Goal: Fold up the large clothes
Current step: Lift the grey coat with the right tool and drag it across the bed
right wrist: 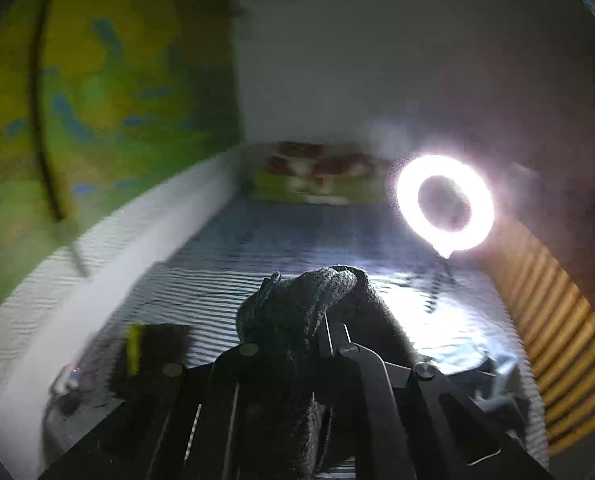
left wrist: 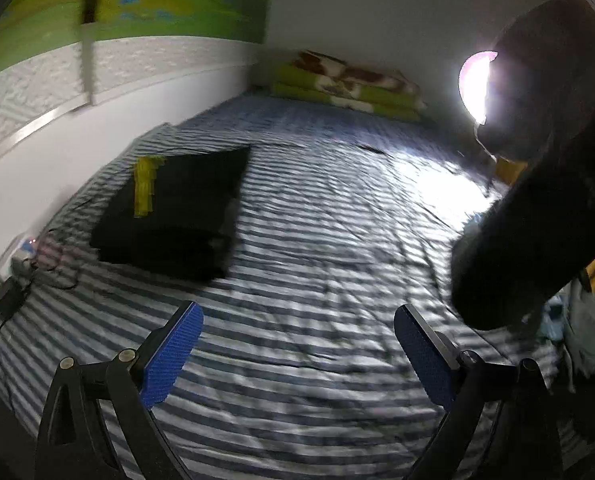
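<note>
- Black fleece garment (right wrist: 309, 320) bunched in my right gripper (right wrist: 329, 320) — jaws clamped on it.
- Left gripper (left wrist: 297, 356) gapes empty; garment hangs to its right (left wrist: 537, 200) — closer there.

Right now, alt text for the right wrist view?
The right hand-held gripper is shut on a dark knit garment, held above a striped bed. A ring light glares at right; a folded dark pile lies at left.

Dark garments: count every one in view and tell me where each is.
2. A folded dark garment with a yellow stripe lies on the striped bed near the wall; a dark knit garment is clamped in the right gripper. More may be hidden.
</note>
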